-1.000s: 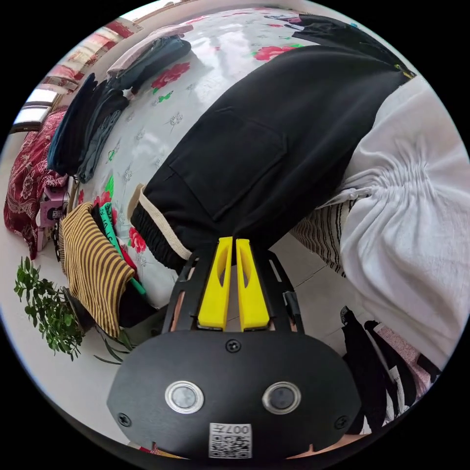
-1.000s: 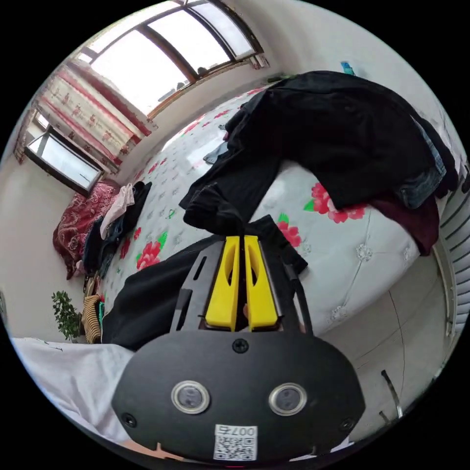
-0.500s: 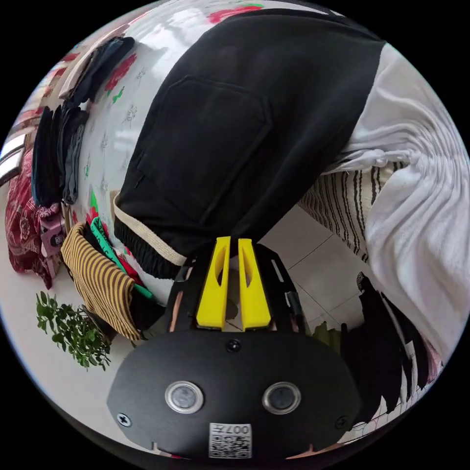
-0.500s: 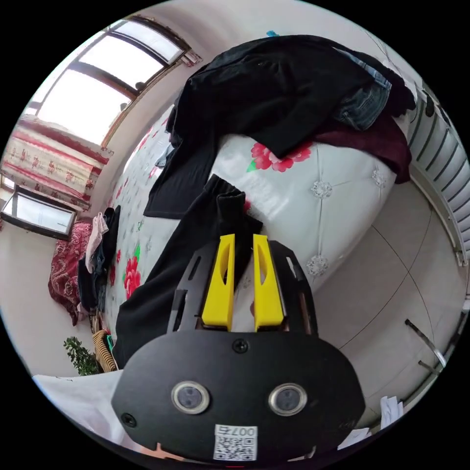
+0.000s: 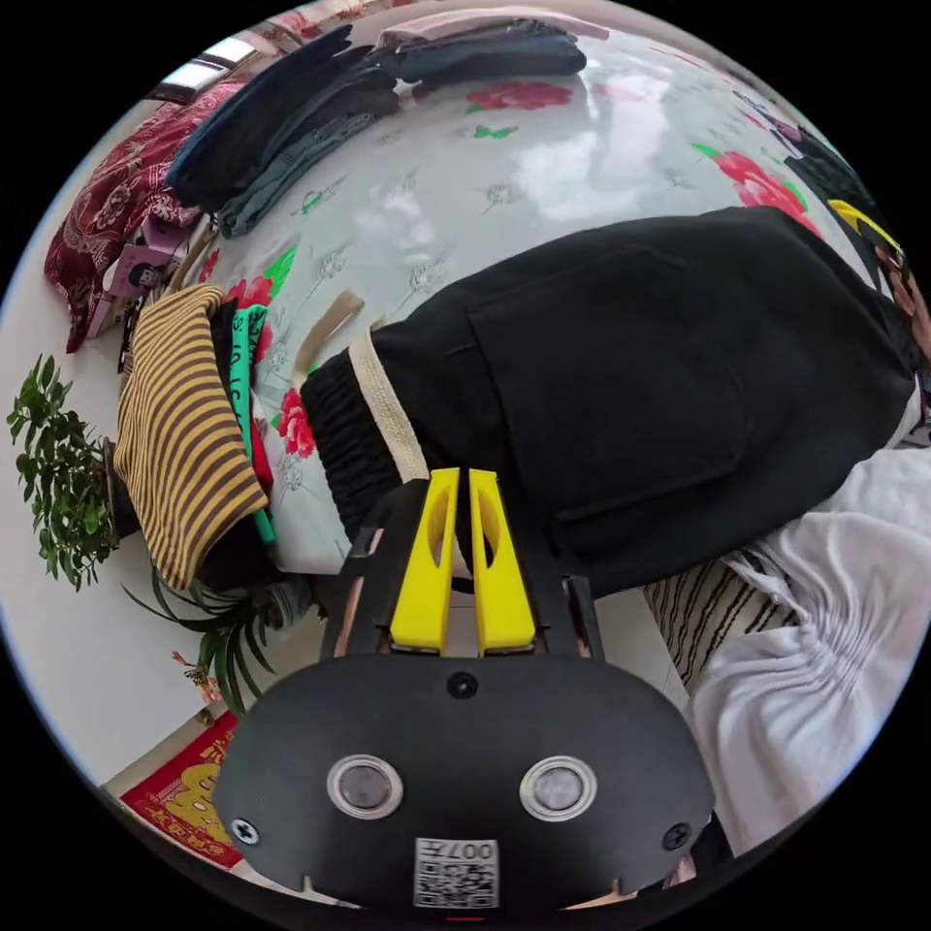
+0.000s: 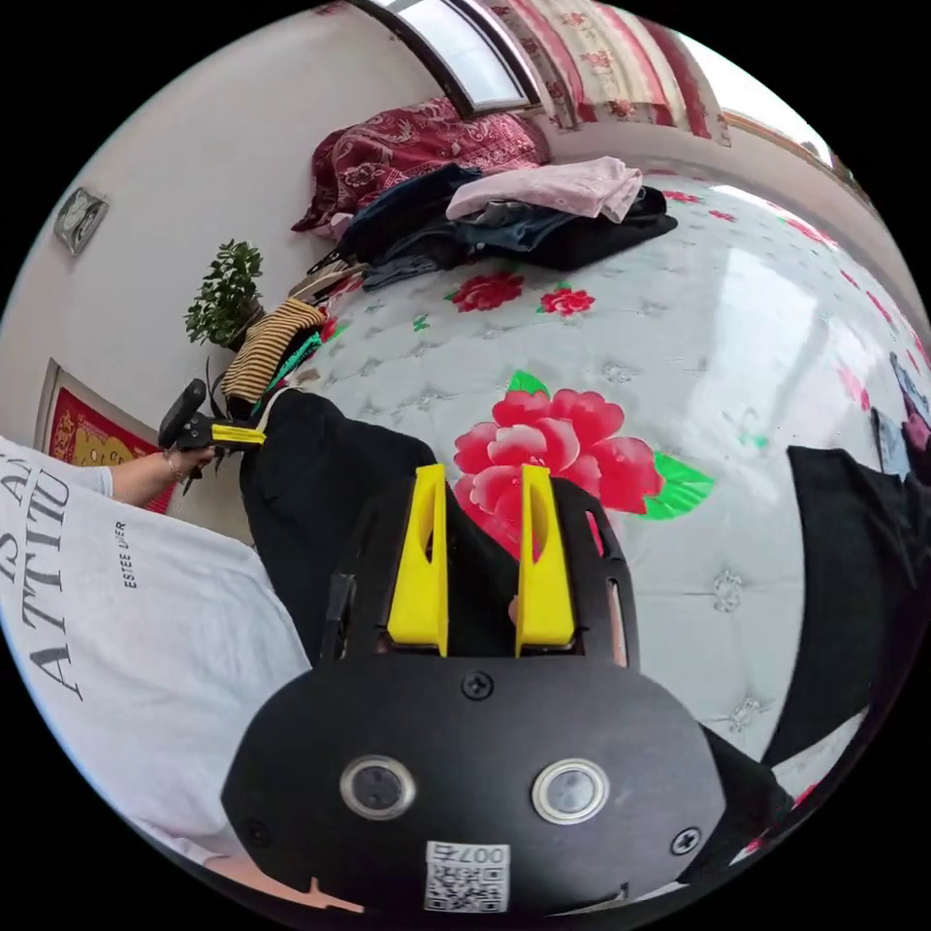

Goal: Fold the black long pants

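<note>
Pants: the black long pants (image 5: 621, 388) lie flat across the flowered bed cover (image 5: 485, 194), waistband (image 5: 383, 407) toward the bed's edge, back pocket facing up.
Left gripper: my left gripper (image 5: 462, 477) sits at the waistband corner, jaws nearly together; black cloth lies right at the tips, but I cannot tell if it is pinched between them.
Right gripper: my right gripper (image 6: 480, 475) hovers over the pants (image 6: 320, 495) further along, jaws a moderate gap apart, nothing held.
From the right gripper view: the left gripper (image 6: 208, 429) shows small at the far end of the pants, beside the striped yellow garment (image 6: 267, 349).
Step in hand: I judge this is lining up the next fold.
Doing it well: take both layers at the edge, keep the two grips level, lift evenly so the pocket side stays smooth.
Watch for: the folded piles (image 5: 320, 116) nearby; keep the pants apart from them.
</note>
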